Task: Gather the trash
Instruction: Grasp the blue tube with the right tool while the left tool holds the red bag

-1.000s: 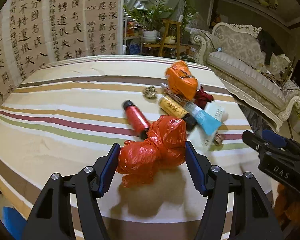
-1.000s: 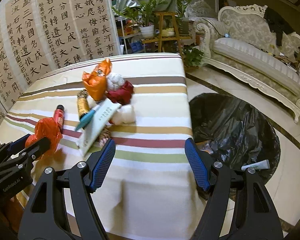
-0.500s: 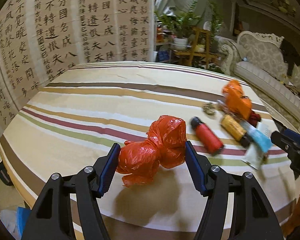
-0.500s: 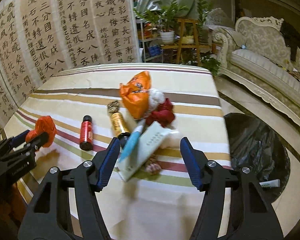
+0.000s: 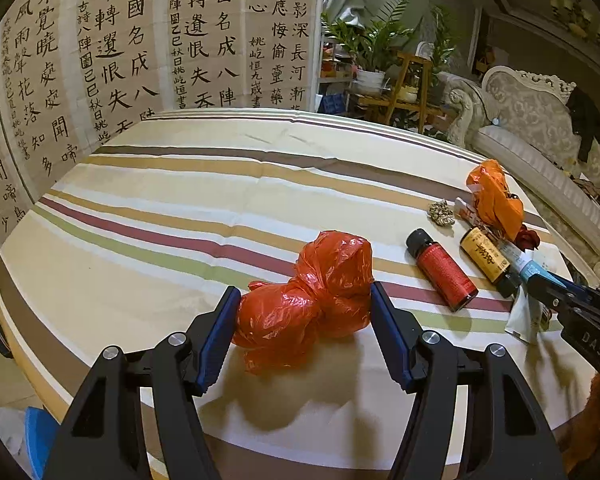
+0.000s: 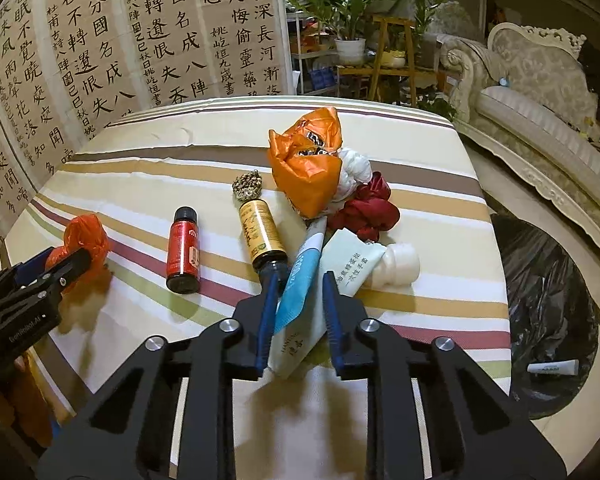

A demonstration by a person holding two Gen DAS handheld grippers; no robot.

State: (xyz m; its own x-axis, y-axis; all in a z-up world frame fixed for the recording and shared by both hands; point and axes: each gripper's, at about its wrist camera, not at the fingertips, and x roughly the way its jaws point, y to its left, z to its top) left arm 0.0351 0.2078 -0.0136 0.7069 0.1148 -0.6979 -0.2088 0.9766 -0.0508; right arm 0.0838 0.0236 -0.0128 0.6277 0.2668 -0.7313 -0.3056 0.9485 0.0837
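Red plastic bag [image 5: 308, 304]: crumpled, glossy, knotted into two lobes, low centre of the left wrist view, clamped between the blue pads of the left gripper [image 5: 304, 322], both pads pressed against its sides, above the striped tablecloth [image 5: 188, 216]. Blue-and-white tube [image 6: 300, 280]: flat crimped tail, lying on a pale folded packet [image 6: 300, 340] at lower centre of the right wrist view; it sits between the pads of the right gripper [image 6: 298, 312], whose jaws have just been closing and now stand narrow around tube and packet; whether the pads press yet cannot be told. Red bottle [image 6: 183, 256], black cap, lying on its side left of centre. Gold-labelled bottle [image 6: 262, 236], dark neck toward the gripper, just beside the tube. Orange plastic bag [image 6: 306, 168], crumpled, upper centre, touching a white wad [image 6: 354, 170] and a dark red crumpled piece [image 6: 366, 210]. Small brownish knotted lump [image 6: 247, 186] above the gold bottle. White ribbed roll [image 6: 398, 266] right of the packet. Black trash bag [image 6: 548, 312], open, on the floor at right edge, a small tube [image 6: 552, 367] inside. Both grippers point downward over the table from the near edge, the left one at far left of the right wrist view.
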